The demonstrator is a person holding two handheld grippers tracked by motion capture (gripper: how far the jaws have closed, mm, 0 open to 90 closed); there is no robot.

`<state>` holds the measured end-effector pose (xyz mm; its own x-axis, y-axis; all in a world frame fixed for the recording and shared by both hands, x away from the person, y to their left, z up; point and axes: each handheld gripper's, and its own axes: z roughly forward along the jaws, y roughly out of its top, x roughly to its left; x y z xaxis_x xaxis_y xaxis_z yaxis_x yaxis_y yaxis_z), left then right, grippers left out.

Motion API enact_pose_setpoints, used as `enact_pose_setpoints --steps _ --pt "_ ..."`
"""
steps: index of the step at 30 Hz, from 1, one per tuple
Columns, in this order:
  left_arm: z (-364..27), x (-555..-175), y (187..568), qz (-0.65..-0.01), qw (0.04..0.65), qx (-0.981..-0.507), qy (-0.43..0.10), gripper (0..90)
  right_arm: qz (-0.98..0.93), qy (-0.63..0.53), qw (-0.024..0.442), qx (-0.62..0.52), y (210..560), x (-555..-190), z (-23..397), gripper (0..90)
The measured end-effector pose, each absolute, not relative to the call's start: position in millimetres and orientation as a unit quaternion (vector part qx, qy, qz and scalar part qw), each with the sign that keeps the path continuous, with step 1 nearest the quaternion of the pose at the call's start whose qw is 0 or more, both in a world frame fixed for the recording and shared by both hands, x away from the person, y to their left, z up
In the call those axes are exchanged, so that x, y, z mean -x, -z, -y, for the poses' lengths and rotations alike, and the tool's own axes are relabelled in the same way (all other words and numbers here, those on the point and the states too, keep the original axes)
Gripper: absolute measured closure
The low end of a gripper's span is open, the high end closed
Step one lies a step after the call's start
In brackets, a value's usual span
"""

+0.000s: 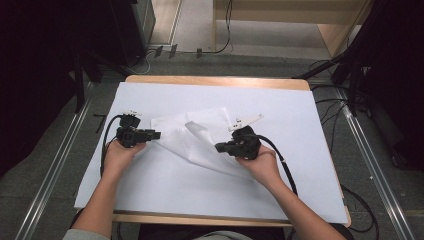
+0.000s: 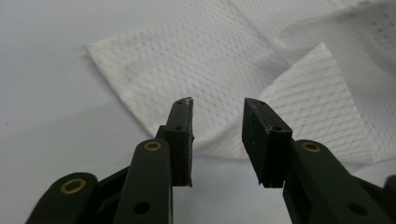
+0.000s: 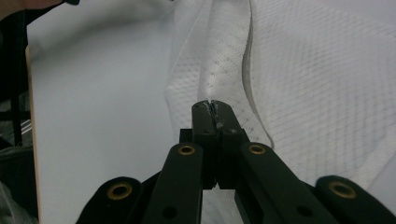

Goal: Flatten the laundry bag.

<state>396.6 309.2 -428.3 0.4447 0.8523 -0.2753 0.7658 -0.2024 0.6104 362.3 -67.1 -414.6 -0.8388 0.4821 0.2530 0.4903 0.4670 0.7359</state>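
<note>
Standing by the table (image 1: 215, 81), I see a pale wooden top almost wholly covered by a white sheet (image 1: 165, 190), with only thin strips of wood showing at the far and near edges. A white dimpled paper towel (image 1: 200, 135) lies crumpled and partly folded near the middle of that sheet, one flap lifted and curling over. The right gripper (image 1: 219, 148) has its jaws pressed together on a fold of the towel, the cloth-like paper rising away from the tips in the right gripper view (image 3: 212, 106). The left gripper (image 1: 156, 134) sits at the towel's left edge with its jaws standing apart, a clear gap between them; the towel's edge lies beyond the tips (image 2: 217, 105) and nothing is gripped. Around the table the floor is grey (image 1: 60, 165), metal rails (image 1: 47, 187) run along both sides, black cables (image 1: 330, 107) trail across it, and a light wooden frame (image 1: 280, 22) stands at the back.
</note>
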Motion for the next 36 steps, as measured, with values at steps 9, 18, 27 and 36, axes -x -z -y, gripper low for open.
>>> enact_pose_setpoints --steps 9,18,27,36 --pt "-321 -398 424 -0.535 0.368 -0.757 -0.071 62.7 0.871 0.416 0.027 0.259 423 -341 47 90.0" --pt "-321 -402 427 -0.536 0.361 -0.760 -0.074 58.1 0.880 0.404 0.043 0.246 431 -323 35 90.0" --pt "-322 -414 439 -0.549 0.342 -0.759 -0.066 53.3 0.869 0.427 0.024 0.249 404 -302 46 80.1" --pt "-316 -420 448 -0.551 0.323 -0.766 -0.072 66.1 0.846 0.447 -0.005 0.290 396 -316 79 80.1"
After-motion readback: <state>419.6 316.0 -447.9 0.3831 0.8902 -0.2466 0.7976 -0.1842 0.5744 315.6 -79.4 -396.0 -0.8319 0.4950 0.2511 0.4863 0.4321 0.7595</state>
